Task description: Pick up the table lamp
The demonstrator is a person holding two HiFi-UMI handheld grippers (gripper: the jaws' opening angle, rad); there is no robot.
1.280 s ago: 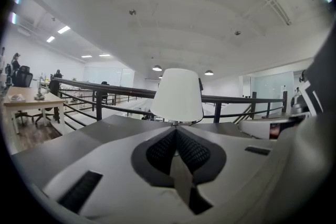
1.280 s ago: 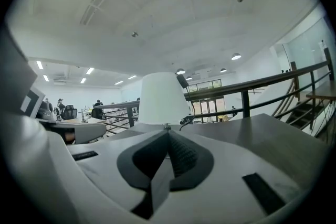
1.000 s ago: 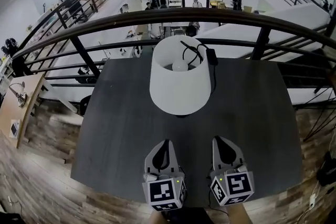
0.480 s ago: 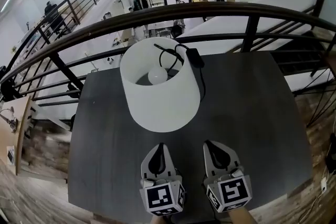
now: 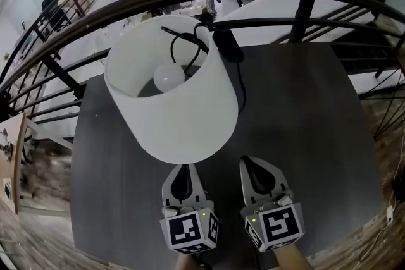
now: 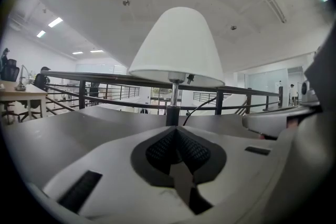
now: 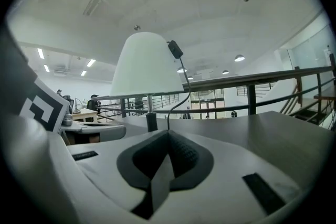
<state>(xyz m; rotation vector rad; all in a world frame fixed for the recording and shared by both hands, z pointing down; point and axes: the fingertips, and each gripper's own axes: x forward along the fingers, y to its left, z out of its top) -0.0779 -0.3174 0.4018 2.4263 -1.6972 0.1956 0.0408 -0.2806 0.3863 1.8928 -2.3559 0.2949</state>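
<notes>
The table lamp stands on the dark grey table, left of centre. It has a white shade with a bulb inside, and a black cord with a black block draped over the shade's far rim. Both grippers are side by side at the near edge, pointing at the lamp. My left gripper is shut and empty, its tip just under the shade's near rim. My right gripper is shut and empty, to the right of the shade. In the left gripper view the lamp stem rises straight ahead of the jaws. In the right gripper view the stem is slightly left of the jaws.
A black metal railing curves behind the table's far edge, with an open drop to a lower floor beyond it. Wooden floor shows to the left of the table and stairs to the right.
Both grippers have moved forward and lower towards the lamp, still shut. The shade looms larger and now overlaps the left gripper's tip in the head view.
</notes>
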